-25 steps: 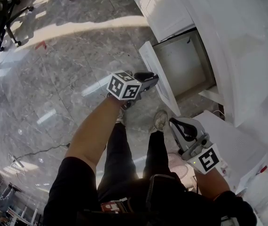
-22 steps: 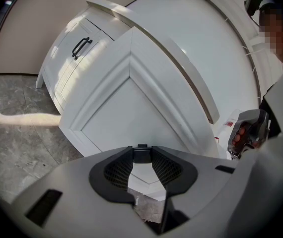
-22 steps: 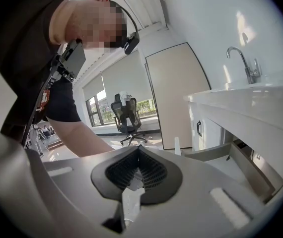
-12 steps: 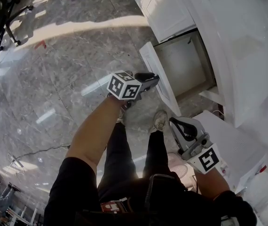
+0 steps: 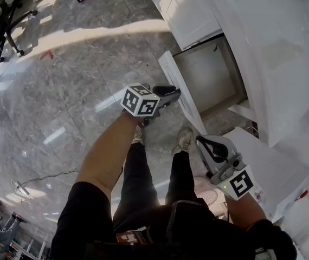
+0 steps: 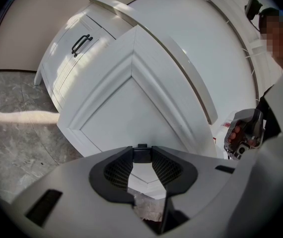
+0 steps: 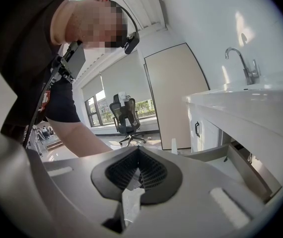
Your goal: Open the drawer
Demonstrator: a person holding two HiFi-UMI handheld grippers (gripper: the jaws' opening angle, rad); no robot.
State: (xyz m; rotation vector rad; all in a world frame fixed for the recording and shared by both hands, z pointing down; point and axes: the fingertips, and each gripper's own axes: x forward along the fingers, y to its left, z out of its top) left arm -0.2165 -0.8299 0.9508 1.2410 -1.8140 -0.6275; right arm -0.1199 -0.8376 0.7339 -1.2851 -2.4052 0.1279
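Note:
The white drawer [image 5: 208,72] stands pulled out from under the white counter [image 5: 274,53], its panelled front [image 5: 182,99] facing the floor side. My left gripper [image 5: 172,92] is at that front. In the left gripper view the front [image 6: 131,108] fills the middle, and the gripper [image 6: 141,155] is shut on a small black handle [image 6: 141,147] at its fingertips. My right gripper [image 5: 206,142] hangs lower right of the drawer, apart from it, shut with nothing in it. In the right gripper view, that gripper [image 7: 138,155] points past the open drawer [image 7: 241,170].
A closed cabinet door with a black handle [image 6: 82,43] lies beyond the drawer. A tap [image 7: 246,63] stands on the counter. The person's shoes [image 5: 185,138] are on the grey marble floor just in front of the drawer. An office chair [image 7: 126,115] stands far off.

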